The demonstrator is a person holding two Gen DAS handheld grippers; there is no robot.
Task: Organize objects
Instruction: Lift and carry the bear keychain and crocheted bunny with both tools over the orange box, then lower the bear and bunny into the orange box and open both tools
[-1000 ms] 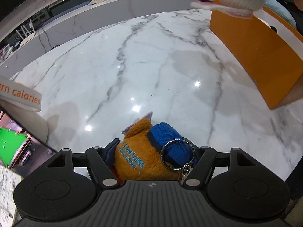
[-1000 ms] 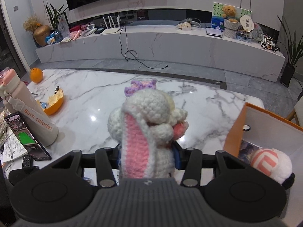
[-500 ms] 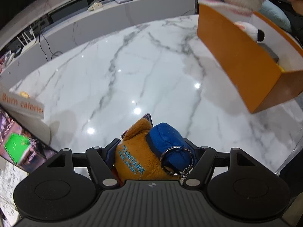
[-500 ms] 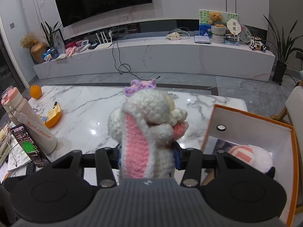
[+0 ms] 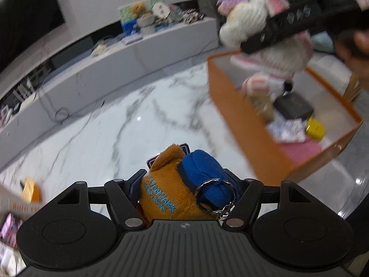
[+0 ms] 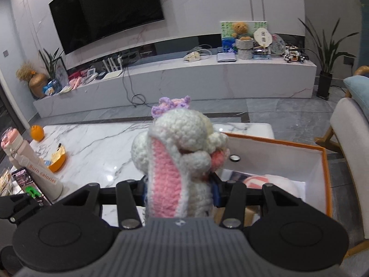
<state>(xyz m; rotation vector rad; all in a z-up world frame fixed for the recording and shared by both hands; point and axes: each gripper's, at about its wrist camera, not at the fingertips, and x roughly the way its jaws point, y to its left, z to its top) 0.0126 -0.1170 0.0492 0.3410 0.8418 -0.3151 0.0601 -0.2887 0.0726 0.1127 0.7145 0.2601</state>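
My left gripper (image 5: 185, 173) is shut on an orange-brown plush (image 5: 161, 191) with a blue cap and a metal key ring, held above the marble table (image 5: 115, 127). An open orange box (image 5: 242, 124) stands to the right. My right gripper (image 6: 178, 184) is shut on a white crocheted bunny (image 6: 180, 138) with pink ears and a purple bow. In the left wrist view the bunny (image 5: 244, 23) hangs over the box's far end. Inside the box (image 6: 327, 173) lie a white-and-pink round plush (image 5: 260, 85), a dark small case (image 5: 295, 105), a yellow item (image 5: 314, 129) and a patterned pack.
At the table's left stand a pale bottle (image 6: 39, 170) marked "Burn calories", a phone (image 6: 27, 184), an orange (image 6: 37, 132) and orange peel (image 6: 57, 159). A padded chair (image 6: 350, 138) sits right of the box. A hand shows at the left wrist view's right edge.
Both grippers rose and moved toward the orange box with their toys still held. The box's inside now shows in the left wrist view, and the bunny hangs over it.
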